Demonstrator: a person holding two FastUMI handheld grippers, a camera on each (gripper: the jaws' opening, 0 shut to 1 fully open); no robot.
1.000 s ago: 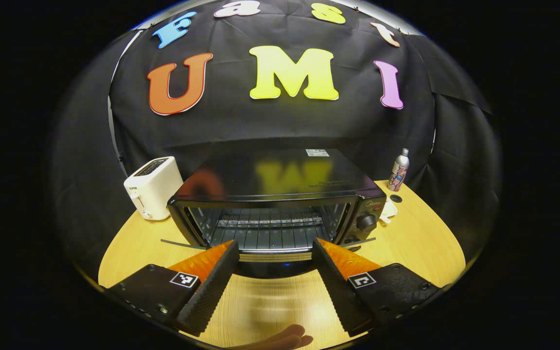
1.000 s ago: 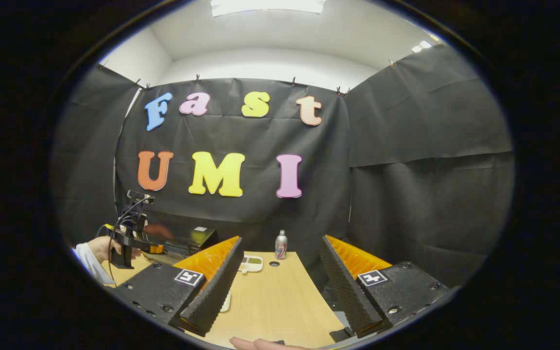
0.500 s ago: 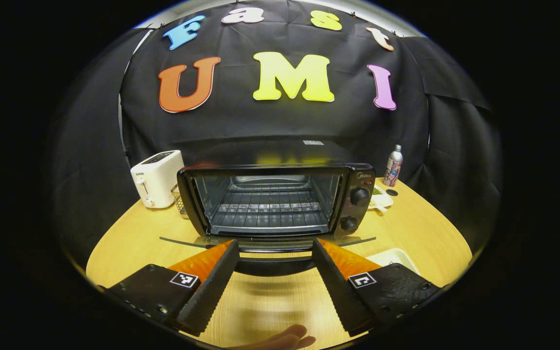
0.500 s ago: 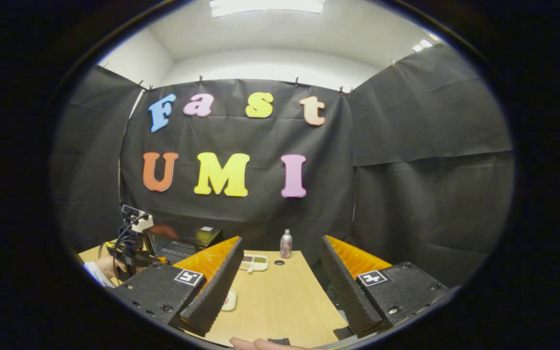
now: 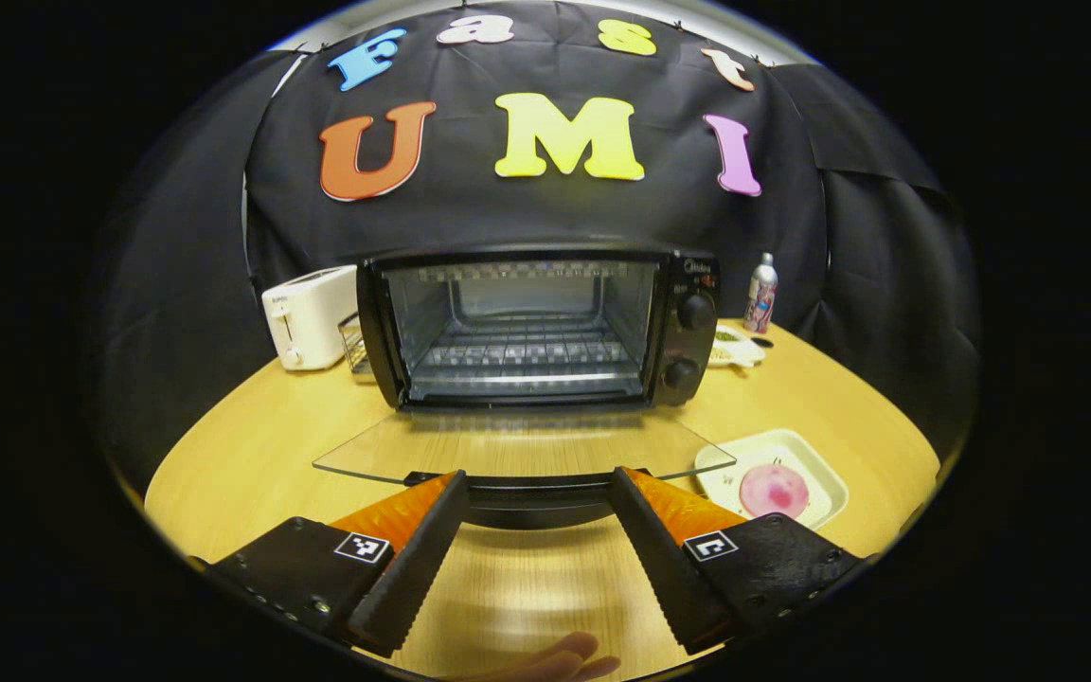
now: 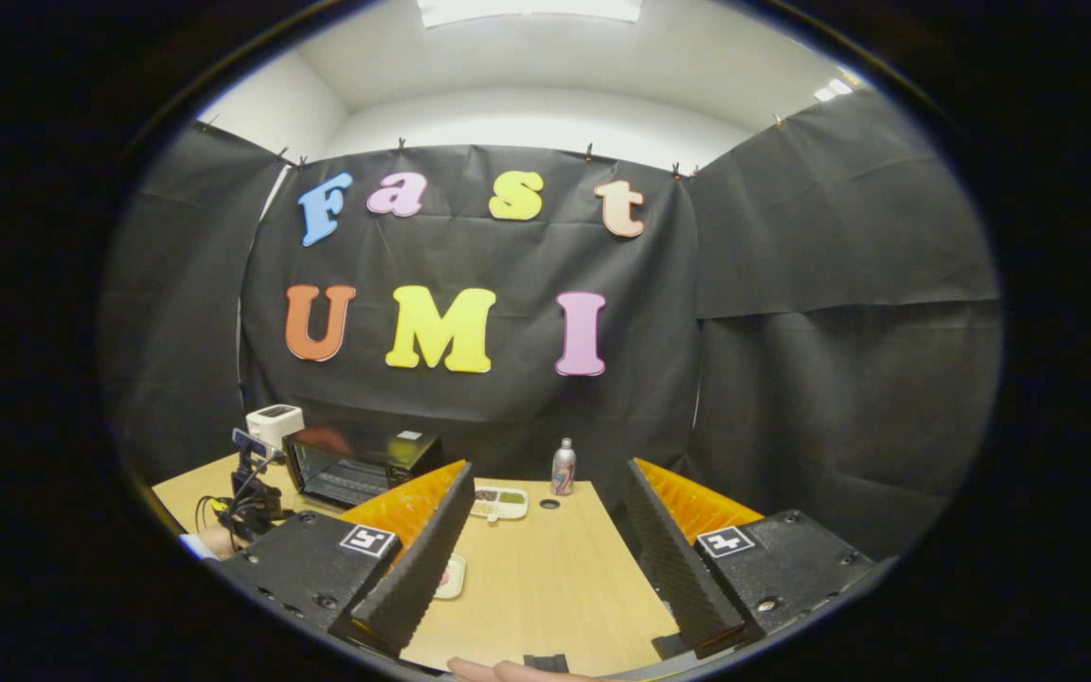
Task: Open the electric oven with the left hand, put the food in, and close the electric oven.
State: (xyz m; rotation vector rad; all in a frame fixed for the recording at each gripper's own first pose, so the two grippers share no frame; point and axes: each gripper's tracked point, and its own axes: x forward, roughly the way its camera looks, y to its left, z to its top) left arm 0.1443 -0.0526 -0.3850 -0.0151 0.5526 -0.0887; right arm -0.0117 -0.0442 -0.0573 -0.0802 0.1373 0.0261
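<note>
The black electric oven (image 5: 531,327) stands open in the left gripper view, its wire rack bare. Its glass door (image 5: 527,443) lies folded down flat toward me. The door's dark handle (image 5: 536,504) runs across the gap of my left gripper (image 5: 538,478), whose fingers stand apart and open. The food, a pink round piece (image 5: 775,489), rests on a white tray (image 5: 825,474) right of the door. In the right gripper view my right gripper (image 6: 545,478) hangs open above the table, holding nothing. The oven (image 6: 356,469) and the left gripper (image 6: 257,493) show at far left there.
A white toaster (image 5: 309,315) stands left of the oven, with a wire basket beside it. A metal bottle (image 5: 760,293), a small divided dish (image 5: 730,349) and a black disc (image 5: 761,342) sit at the back right. The wooden table (image 5: 252,445) ends at black cloth walls.
The left gripper has sunk and drawn back with the handle, swinging the oven door down to flat. The food tray has come into its view. The right gripper barely shifted.
</note>
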